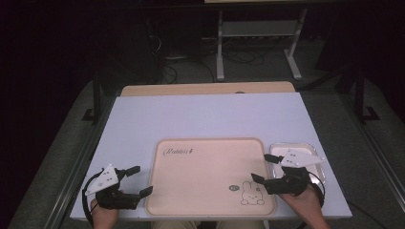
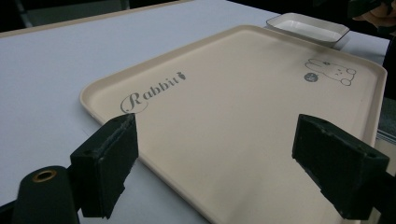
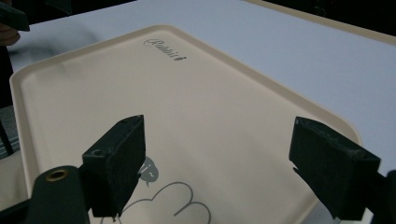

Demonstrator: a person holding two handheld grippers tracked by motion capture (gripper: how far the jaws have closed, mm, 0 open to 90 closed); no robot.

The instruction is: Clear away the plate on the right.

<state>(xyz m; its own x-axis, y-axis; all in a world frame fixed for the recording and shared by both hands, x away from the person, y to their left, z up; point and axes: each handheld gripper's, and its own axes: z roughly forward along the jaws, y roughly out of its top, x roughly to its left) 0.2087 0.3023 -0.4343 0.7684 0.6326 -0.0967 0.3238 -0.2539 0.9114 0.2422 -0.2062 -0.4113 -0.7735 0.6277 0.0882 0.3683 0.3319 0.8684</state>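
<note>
A beige tray (image 1: 205, 171) printed with "Rabbit" and a rabbit drawing lies empty at the near middle of the table. My left gripper (image 1: 142, 180) is open at the tray's left edge, its jaws pointing right over the rim. In the left gripper view the tray (image 2: 233, 98) spreads out between and beyond the wide-apart jaws of the left gripper (image 2: 217, 140). My right gripper (image 1: 261, 167) is open at the tray's right edge, near the rabbit drawing. In the right gripper view, the right gripper (image 3: 217, 140) hangs just above the tray (image 3: 187, 88), holding nothing.
A small shallow metal dish (image 1: 298, 150) sits right of the tray, partly under the right gripper's plate; it shows as the dish (image 2: 308, 28) past the tray's far corner. The pale table (image 1: 210, 114) stretches bare behind the tray. A desk frame (image 1: 258, 33) stands beyond.
</note>
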